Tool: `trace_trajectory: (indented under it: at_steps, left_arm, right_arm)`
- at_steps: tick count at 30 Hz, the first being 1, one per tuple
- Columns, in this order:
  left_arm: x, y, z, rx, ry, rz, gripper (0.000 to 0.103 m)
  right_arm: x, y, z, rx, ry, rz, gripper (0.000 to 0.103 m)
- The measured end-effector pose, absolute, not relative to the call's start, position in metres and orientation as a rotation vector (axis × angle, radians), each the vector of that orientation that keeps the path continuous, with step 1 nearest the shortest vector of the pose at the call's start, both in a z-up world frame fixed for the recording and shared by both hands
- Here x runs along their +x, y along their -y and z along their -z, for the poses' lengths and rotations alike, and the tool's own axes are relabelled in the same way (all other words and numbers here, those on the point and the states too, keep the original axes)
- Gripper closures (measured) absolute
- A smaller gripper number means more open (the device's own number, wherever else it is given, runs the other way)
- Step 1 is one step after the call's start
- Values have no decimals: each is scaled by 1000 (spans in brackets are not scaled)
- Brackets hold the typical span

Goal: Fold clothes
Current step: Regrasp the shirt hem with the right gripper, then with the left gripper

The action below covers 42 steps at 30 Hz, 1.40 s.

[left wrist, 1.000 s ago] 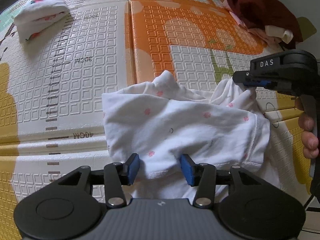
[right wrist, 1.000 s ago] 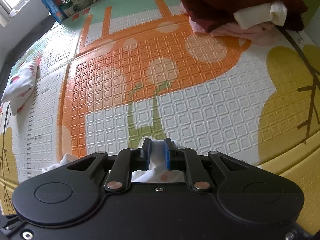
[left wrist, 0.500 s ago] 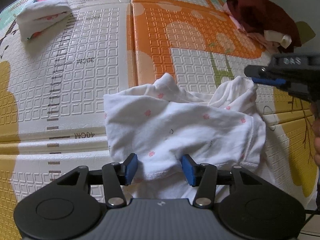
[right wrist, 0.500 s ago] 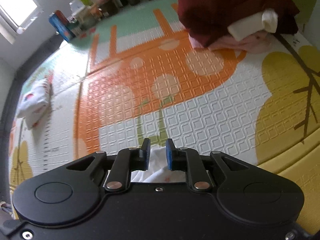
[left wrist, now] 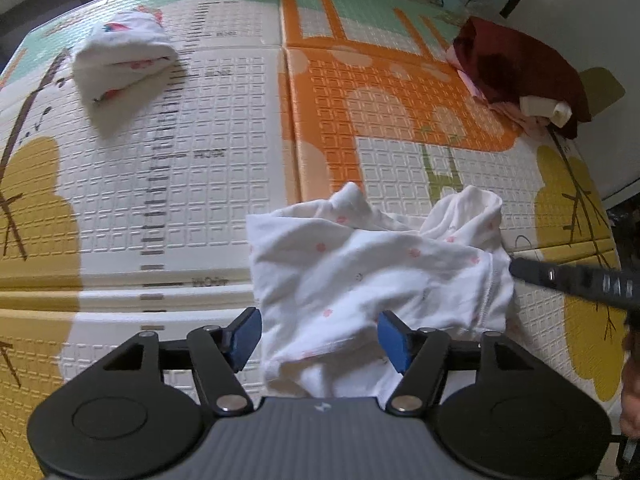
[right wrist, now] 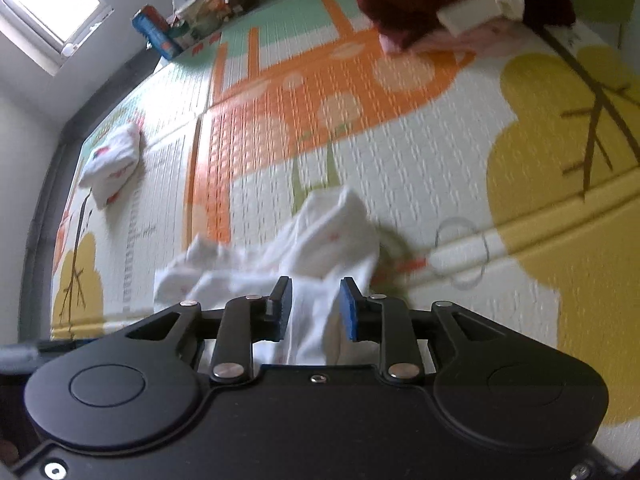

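A white garment with small pink flowers (left wrist: 360, 276) lies bunched and partly folded on the play mat (left wrist: 200, 184). My left gripper (left wrist: 319, 336) hovers over its near edge. Its jaws are opening wide, and the cloth lies below and between the blue pads without being pressed. In the left wrist view my right gripper (left wrist: 520, 270) is at the garment's right edge, blurred. The right wrist view shows the right gripper (right wrist: 315, 308) with its jaws opening. The white garment (right wrist: 320, 240) lies loose between them, its sleeve resting on the mat.
A folded white garment (left wrist: 120, 60) lies at the mat's far left. A dark red heap of clothes (left wrist: 516, 64) over pink and cream pieces sits at the far right. Boxes and bottles (right wrist: 160, 36) line the mat's far edge. A hand (left wrist: 632, 400) shows at the right border.
Both grippers' jaws have spread. The right gripper let go of the sleeve, which dropped onto the mat, and drew back to the garment's right edge. The left gripper rose a little.
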<state>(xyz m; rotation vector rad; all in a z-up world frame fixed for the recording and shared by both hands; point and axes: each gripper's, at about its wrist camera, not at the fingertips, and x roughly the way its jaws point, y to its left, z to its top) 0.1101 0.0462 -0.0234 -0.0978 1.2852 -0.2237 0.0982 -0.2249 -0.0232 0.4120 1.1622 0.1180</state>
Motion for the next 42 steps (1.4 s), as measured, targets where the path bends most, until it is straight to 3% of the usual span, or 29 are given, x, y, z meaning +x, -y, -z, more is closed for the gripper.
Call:
trace_trajectory:
  at_steps: [8, 17, 21, 23, 25, 28, 35, 42]
  left_arm:
    - [102, -54, 30, -80, -1278, 259, 25]
    - [95, -33, 50, 55, -1262, 303, 26]
    - [94, -33, 60, 52, -1269, 304, 49]
    - [94, -36, 60, 34, -1262, 306, 55]
    - [94, -39, 57, 16, -1262, 314, 71]
    - [95, -45, 53, -9, -1258, 308, 78]
    - [97, -53, 45, -58, -1257, 308, 76]
    - [98, -55, 42, -77, -1248, 296, 67]
  right_arm:
    - [77, 220, 37, 441, -1210, -110, 73]
    - [77, 207, 49, 442, -1231, -99, 73]
    - [78, 204, 49, 433, -1224, -96, 83]
    - [77, 202, 47, 416, -1216, -103, 91]
    - [77, 200, 45, 402, -1207, -108, 93]
    - [76, 200, 41, 403, -1198, -116, 96]
    - [76, 200, 31, 430, -1177, -140, 97]
    - [77, 202, 23, 447, -1169, -150, 97]
